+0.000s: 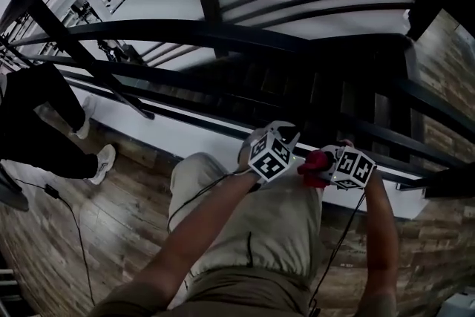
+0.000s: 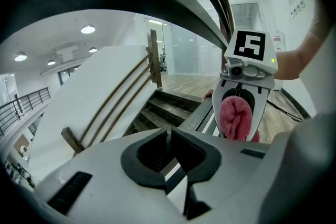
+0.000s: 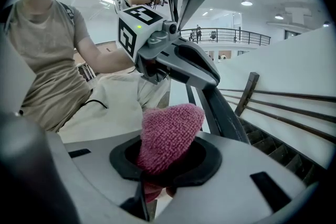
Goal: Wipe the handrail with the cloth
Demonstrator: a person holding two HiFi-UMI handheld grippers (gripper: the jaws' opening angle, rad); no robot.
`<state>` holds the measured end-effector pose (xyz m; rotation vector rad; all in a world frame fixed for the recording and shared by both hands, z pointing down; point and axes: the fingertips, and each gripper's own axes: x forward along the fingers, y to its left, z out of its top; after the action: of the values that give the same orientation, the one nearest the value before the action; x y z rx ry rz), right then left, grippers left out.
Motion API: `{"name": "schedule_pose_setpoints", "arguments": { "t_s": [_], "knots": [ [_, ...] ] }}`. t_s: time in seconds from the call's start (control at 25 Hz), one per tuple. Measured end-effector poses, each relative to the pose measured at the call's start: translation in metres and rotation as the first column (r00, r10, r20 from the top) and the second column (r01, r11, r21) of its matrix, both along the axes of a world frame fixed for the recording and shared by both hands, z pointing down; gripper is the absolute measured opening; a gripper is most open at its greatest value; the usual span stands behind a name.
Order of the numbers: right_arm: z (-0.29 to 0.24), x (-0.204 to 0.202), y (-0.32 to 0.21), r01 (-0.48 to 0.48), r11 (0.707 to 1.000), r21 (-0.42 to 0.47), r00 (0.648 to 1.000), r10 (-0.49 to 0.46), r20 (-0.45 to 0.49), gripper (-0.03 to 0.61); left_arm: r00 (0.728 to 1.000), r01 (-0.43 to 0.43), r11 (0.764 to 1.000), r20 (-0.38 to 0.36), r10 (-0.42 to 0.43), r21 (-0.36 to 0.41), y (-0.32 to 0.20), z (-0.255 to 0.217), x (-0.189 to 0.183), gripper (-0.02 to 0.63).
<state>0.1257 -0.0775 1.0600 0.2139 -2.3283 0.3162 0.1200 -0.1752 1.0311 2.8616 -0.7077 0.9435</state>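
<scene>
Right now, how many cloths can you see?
1: the pink cloth, clamped in the jaws of the right gripper, beside the left gripper, whose jaws hold nothing. Others may be out of view.

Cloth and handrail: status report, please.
Left gripper shut, empty. Right gripper shut on pink cloth. Contact with handrail unclear. Bystander off left, not blocking.

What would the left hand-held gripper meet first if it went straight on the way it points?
Probably the grey rail bar just past the tips of the left hand-held gripper; stair steps lie beyond. Depth is unclear.
</scene>
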Motion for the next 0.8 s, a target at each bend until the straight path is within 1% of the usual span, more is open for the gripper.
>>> {"name": "schedule_pose_setpoints", "arguments": {
  "t_s": [0.8],
  "knots": [
    [0.0009,-0.0005,0.0017,0.018,0.999,0.040,1.000,-0.019,0.010,0.100,1.000,0.021,1.000,-0.012,-0.021,-0.006,-0.0005,0.0008,-0.0024,0.043]
  ]
}}
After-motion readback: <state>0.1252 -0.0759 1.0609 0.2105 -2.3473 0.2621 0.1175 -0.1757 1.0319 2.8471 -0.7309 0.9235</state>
